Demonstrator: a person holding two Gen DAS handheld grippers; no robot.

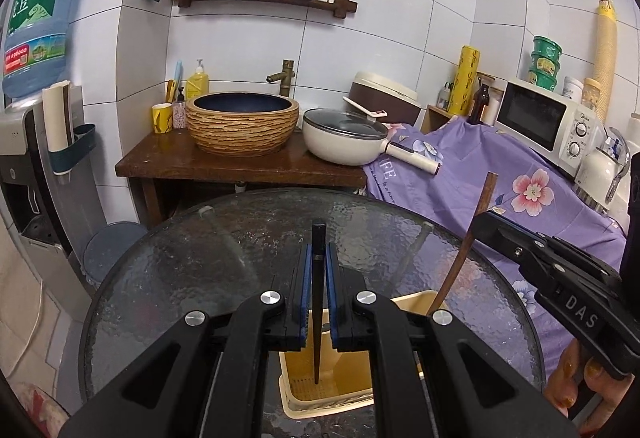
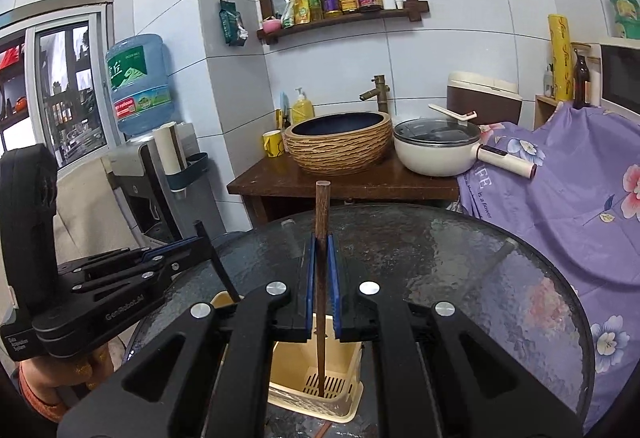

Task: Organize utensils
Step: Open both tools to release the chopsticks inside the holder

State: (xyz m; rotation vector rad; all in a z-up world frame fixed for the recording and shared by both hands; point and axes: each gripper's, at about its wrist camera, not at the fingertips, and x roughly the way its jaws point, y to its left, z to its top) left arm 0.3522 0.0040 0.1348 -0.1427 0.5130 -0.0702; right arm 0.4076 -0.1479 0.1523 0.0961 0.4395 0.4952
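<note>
Glass table [image 1: 168, 278] | black chopstick [image 1: 318, 302] | brown chopstick [image 2: 321, 302] | slotted yellow holder [image 2: 344, 362]

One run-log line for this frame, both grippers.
left gripper: shut on black chopstick | right gripper: shut on brown chopstick | both tips down in yellow utensil holder | not yet released

Black plastic left claw [image 1: 319, 278] and right claw [image 2: 322, 278], blue pads, silver screws, white lettering
</note>
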